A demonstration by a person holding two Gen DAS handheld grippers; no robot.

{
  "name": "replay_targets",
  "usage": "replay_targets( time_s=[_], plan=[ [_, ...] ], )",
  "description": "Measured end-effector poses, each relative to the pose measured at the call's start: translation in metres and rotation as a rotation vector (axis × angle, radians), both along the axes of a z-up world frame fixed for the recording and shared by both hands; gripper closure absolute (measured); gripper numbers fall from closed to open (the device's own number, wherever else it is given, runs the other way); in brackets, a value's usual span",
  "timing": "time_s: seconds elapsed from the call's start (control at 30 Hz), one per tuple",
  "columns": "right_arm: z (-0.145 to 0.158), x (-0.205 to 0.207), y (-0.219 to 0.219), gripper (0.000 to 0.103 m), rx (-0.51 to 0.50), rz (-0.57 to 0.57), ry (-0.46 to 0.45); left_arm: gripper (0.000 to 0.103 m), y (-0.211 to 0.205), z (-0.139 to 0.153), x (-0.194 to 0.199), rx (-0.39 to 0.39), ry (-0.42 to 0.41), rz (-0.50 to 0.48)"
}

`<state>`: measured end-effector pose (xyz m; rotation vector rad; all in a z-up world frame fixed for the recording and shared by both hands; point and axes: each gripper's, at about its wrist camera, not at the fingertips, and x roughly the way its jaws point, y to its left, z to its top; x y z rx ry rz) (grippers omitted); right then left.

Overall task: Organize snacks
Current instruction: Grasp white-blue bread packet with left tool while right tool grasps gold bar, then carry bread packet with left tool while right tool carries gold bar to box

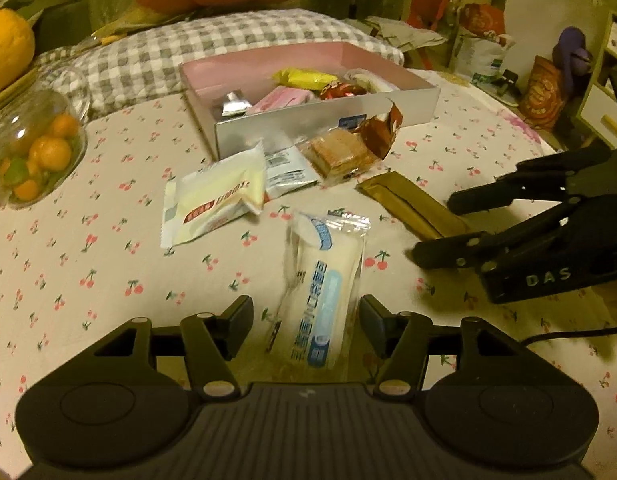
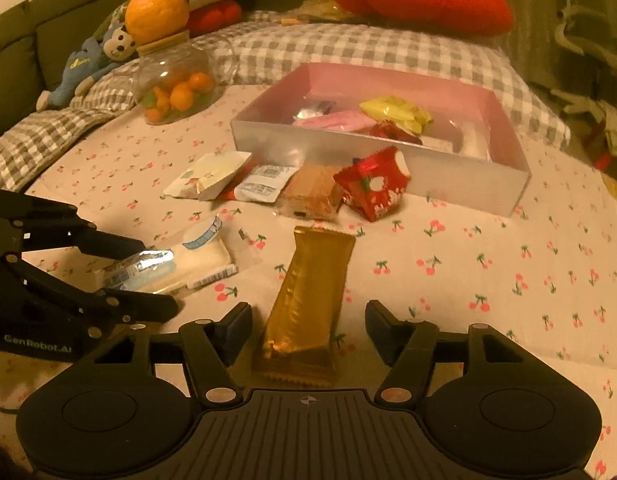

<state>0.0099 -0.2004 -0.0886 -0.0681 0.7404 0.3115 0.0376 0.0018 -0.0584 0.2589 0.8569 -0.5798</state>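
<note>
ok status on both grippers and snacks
Left gripper open around white-blue wrapped snack. Right gripper open around gold foil bar. Nothing blocking pink-lined box.

We hold our left black two-finger tongs (image 1: 306,314) tilted downward, their fingers parted with clear gaps on both sides. Our right black two-finger tongs (image 2: 308,318) slant downward too, fingers spread apart, pads pressing on nothing.

Gold bar (image 2: 308,300); pink-lined silver box (image 2: 388,168); cherry-print sheet (image 2: 488,264); grey-checked pillow (image 2: 348,52).
</note>
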Motion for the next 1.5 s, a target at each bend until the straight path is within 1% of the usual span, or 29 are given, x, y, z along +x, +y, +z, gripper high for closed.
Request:
replay_targets(
  time_s=[0.17, 0.2, 0.27, 0.3, 0.33, 0.37, 0.4, 0.43, 0.47, 0.53, 0.67, 0.9, 1.33, 1.5],
  plan=[
    [-0.003, 0.002, 0.005, 0.038, -0.018, 0.005, -0.029, 0.047, -0.002, -0.002, -0.002, 0.011, -0.031, -0.016],
    [-0.003, 0.003, 0.005, 0.038, -0.017, 0.004, -0.030, 0.048, -0.002, -0.002, -0.002, 0.009, -0.031, -0.016],
    [-0.002, 0.004, 0.006, 0.041, -0.020, 0.002, -0.033, 0.053, -0.001, -0.002, -0.002, 0.004, -0.030, -0.015],
    [-0.002, 0.004, 0.007, 0.044, -0.020, 0.003, -0.035, 0.055, -0.002, -0.001, -0.002, 0.002, -0.030, -0.016],
    [-0.002, 0.004, 0.007, 0.052, -0.019, 0.010, -0.036, 0.060, -0.002, -0.001, -0.003, 0.002, -0.030, -0.016],
    [-0.001, 0.004, 0.007, 0.056, -0.018, 0.015, -0.037, 0.065, -0.003, 0.000, -0.003, 0.001, -0.029, -0.015],
    [0.000, 0.004, 0.007, 0.065, -0.019, 0.019, -0.035, 0.067, -0.004, 0.000, -0.003, 0.000, -0.026, -0.015],
    [0.001, 0.004, 0.007, 0.072, -0.016, 0.025, -0.032, 0.070, -0.004, 0.001, -0.004, 0.000, -0.025, -0.014],
    [0.001, 0.004, 0.007, 0.073, -0.014, 0.029, -0.029, 0.073, -0.005, 0.001, -0.004, 0.002, -0.026, -0.012],
    [0.001, 0.003, 0.007, 0.075, -0.015, 0.028, -0.029, 0.074, -0.004, 0.002, -0.004, 0.001, -0.022, -0.004],
    [0.004, 0.002, 0.006, 0.075, -0.010, 0.020, -0.025, 0.075, -0.002, 0.004, -0.001, -0.017, 0.001, 0.018],
    [0.019, -0.002, 0.003, 0.075, 0.040, 0.020, -0.034, 0.077, 0.006, 0.009, 0.005, -0.054, 0.057, 0.079],
    [0.041, 0.000, -0.006, 0.075, 0.143, -0.014, 0.008, 0.078, 0.016, 0.029, 0.019, -0.164, 0.161, 0.165],
    [0.049, 0.000, -0.009, 0.075, 0.178, -0.024, 0.001, 0.078, 0.017, 0.039, 0.025, -0.185, 0.161, 0.192]
  ],
)
